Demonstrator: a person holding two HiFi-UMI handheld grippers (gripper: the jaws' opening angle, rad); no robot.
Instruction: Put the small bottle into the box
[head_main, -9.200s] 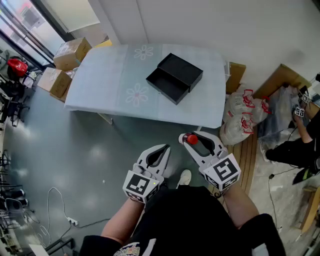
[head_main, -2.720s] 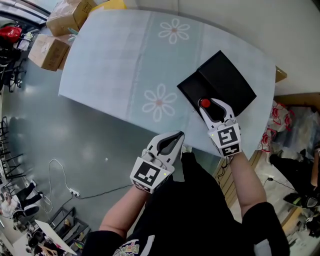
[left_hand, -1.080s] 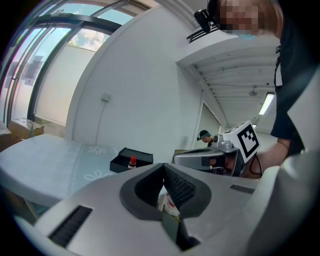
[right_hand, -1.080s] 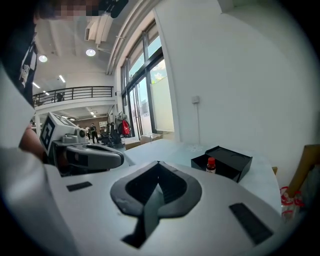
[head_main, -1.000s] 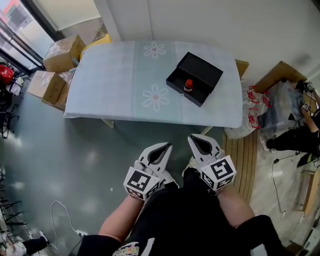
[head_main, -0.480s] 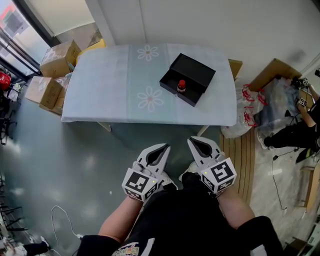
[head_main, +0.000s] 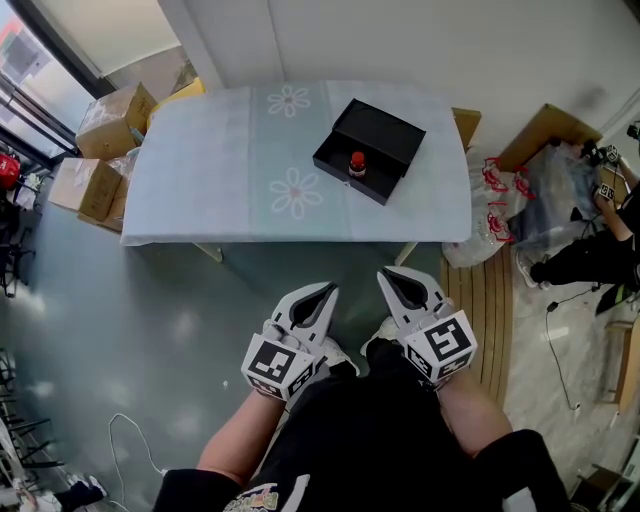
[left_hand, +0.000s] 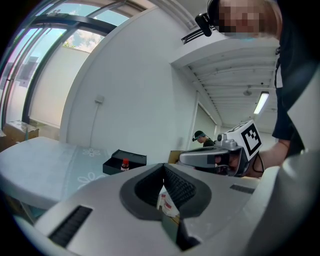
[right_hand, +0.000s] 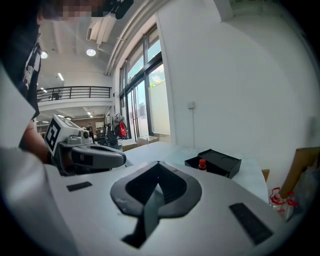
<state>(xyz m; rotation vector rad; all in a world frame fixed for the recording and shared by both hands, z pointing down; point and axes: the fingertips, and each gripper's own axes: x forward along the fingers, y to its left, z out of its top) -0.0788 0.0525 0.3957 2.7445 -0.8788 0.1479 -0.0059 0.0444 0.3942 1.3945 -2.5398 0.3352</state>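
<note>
Evidently the placing is done: the small bottle (head_main: 357, 162) stands upright, red cap up, inside the open tray of the black box (head_main: 388, 132), which lies on the bench (head_main: 220, 160) toward its right half. Nothing in the task looks left to do, unless the box is meant to be shut (its lid part lies open beside the tray, on the wall side). The left tongs (head_main: 326, 292) and the right tongs (head_main: 394, 276) both hang close to the person's body, well apart from the bench. Each has its jaws together on nothing, and each gripper view shows the pads meeting at the tip with no object between them. As for room, bare floor (head_main: 150, 300) lies between the person and the bench's near edge, so a fresh approach from the front looks unobstructed. The box sits near the bench's right end and toward the far edge, where the wall (head_main: 400, 40) rises just behind. Cardboard cartons (head_main: 115, 108) crowd the left end and bags (head_main: 490, 205) lie on the floor by the right end, so the front seems the easiest side to come in from.
</note>
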